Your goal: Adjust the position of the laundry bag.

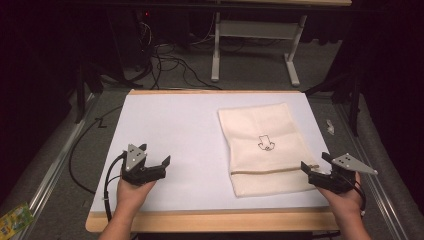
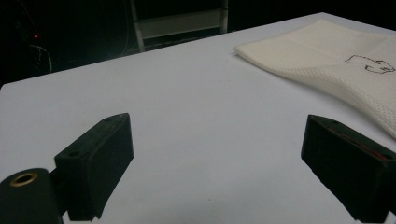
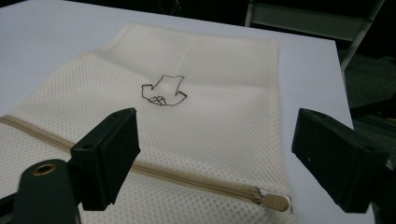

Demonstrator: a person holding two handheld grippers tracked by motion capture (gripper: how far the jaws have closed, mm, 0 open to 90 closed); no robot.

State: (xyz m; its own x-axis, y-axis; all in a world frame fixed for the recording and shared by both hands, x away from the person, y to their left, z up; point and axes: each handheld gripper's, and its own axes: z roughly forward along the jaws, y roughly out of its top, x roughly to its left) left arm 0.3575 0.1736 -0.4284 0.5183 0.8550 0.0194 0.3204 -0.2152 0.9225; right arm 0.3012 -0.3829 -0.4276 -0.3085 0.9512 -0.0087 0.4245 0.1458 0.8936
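Note:
A cream mesh bag lies flat on the right half of the white table top, with a small dark line drawing at its middle and a beige zipper across its near end. The zipper's pull tab sits at the bag's right edge. My right gripper is open at the bag's near right corner; its jaws straddle the zipper end in the right gripper view. My left gripper is open over bare table at the left, well apart from the bag, with nothing between its jaws.
The table has a wooden rim along its near edge. Beyond it a grey table frame and cables stand on the dark floor. A green packet lies on the floor at the lower left.

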